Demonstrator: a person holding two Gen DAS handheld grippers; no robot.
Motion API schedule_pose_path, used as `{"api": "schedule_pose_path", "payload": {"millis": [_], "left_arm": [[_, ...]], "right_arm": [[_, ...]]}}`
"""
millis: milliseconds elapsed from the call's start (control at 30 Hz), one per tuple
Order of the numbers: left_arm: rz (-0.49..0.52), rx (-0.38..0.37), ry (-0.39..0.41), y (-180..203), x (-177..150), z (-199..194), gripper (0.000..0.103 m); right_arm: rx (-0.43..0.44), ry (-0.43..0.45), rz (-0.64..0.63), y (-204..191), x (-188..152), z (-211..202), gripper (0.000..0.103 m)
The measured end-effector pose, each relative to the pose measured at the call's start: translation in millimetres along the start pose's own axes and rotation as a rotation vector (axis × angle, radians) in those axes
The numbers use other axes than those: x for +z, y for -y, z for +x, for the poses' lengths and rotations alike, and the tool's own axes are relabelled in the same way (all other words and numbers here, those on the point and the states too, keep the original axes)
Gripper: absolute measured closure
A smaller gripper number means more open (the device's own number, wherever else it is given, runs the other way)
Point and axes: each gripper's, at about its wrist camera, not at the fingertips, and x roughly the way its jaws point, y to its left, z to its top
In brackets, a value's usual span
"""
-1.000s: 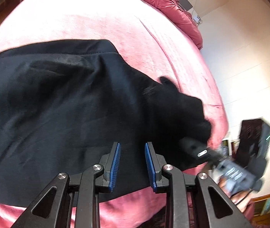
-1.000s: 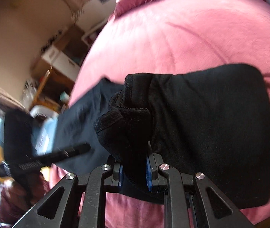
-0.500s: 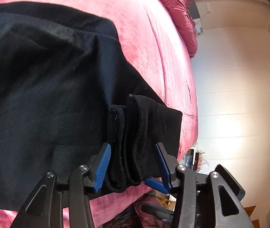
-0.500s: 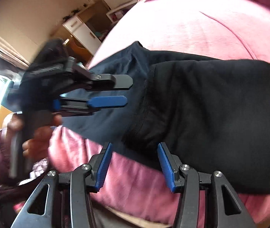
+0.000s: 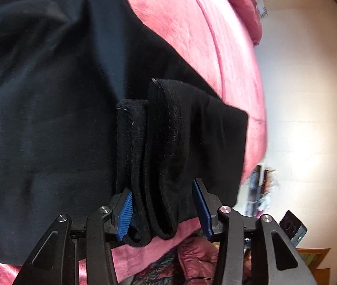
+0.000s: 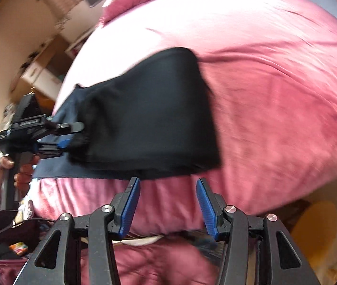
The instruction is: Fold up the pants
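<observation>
Black pants [image 5: 49, 109] lie partly folded on a pink bed cover [image 5: 192, 23]. In the left wrist view my left gripper [image 5: 162, 207] has its jaws wide apart around a bunched stack of the pants' folded edges [image 5: 163, 142], which fills the gap between the blue pads. In the right wrist view the pants [image 6: 149, 118] lie as a folded black slab. My right gripper [image 6: 168, 204] is open and empty just in front of the pants' near edge. The left gripper [image 6: 68, 135] shows there at the pants' left end.
The pink bed cover [image 6: 275, 95] spreads to the right and back. A red quilt [image 5: 244, 2] lies at the bed's far end. Shelves and boxes [image 6: 42, 71] stand by the wall at the left. A bag with clutter [image 6: 9, 249] sits below the bed's front edge.
My right gripper let go of the bunched pants edge, opened, and drew back off the pants. My left gripper opened and moved in around that bunched edge.
</observation>
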Motion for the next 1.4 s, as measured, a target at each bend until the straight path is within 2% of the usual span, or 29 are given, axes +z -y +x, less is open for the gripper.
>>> {"api": "schedule_pose_path", "payload": {"millis": [33,67,200,333,467,533,567,633,700,800,900,967,1000,1033,1200,1300,1400], "left_arm": [[0.022,0.024,0.001,5.1,2.9,2.2,0.081],[0.038,0.037,0.002,10.1,3.4,3.3,0.086],[0.149,0.012,0.053,33.6,-2.1,-14.6,0.09],[0.237,-0.082,0.124,63.0,6.1,-47.5,0.091],[0.324,-0.15,0.17,92.8,9.9,-71.1,0.092],[0.355,-0.15,0.202,98.9,8.7,-82.1,0.092],[0.358,-0.132,0.213,96.4,8.4,-84.7,0.092],[0.338,-0.081,0.222,79.9,9.3,-82.2,0.093],[0.308,0.008,0.221,58.2,9.8,-77.0,0.093],[0.216,0.114,0.175,9.2,14.9,-55.0,0.093],[0.138,0.092,0.152,-23.3,11.0,-41.0,0.092],[0.099,0.069,0.162,-33.0,6.4,-42.3,0.086],[0.087,0.075,0.174,-29.3,8.3,-40.2,0.078],[0.078,0.094,0.194,-29.6,5.0,-46.7,0.076],[0.1,0.071,0.3,-28.7,-1.4,-83.9,0.078],[0.112,0.04,0.317,-21.4,7.3,-94.2,0.078],[0.121,0.028,0.304,-14.6,20.0,-92.2,0.078]], "right_arm": [[-0.018,-0.005,0.013,6.7,-1.6,0.0,0.052],[-0.031,-0.009,0.025,9.7,-1.9,1.2,0.052],[-0.067,-0.009,0.078,24.2,-2.9,7.8,0.052],[-0.071,0.014,0.087,17.6,5.0,16.1,0.052],[-0.083,0.086,0.109,5.4,16.6,19.7,0.05],[-0.129,0.114,0.114,3.4,21.9,24.3,0.058],[-0.147,0.102,0.108,3.0,23.2,28.8,0.072],[-0.164,0.078,0.087,1.1,22.1,38.2,0.078],[-0.167,0.059,0.06,-4.8,20.0,45.8,0.08],[-0.179,0.037,0.018,-13.2,19.8,55.4,0.08],[-0.21,0.02,-0.018,-19.1,19.4,63.4,0.08],[-0.212,0.014,-0.016,-20.0,20.1,65.6,0.08],[-0.208,0.01,-0.013,-19.2,20.7,66.2,0.08],[-0.206,0.008,-0.013,-19.8,19.8,67.5,0.08],[-0.216,-0.023,-0.038,-18.9,14.2,56.3,0.076],[-0.222,-0.023,-0.034,-12.7,9.8,44.5,0.075],[-0.241,0.013,-0.036,-10.3,7.9,25.8,0.075]]}}
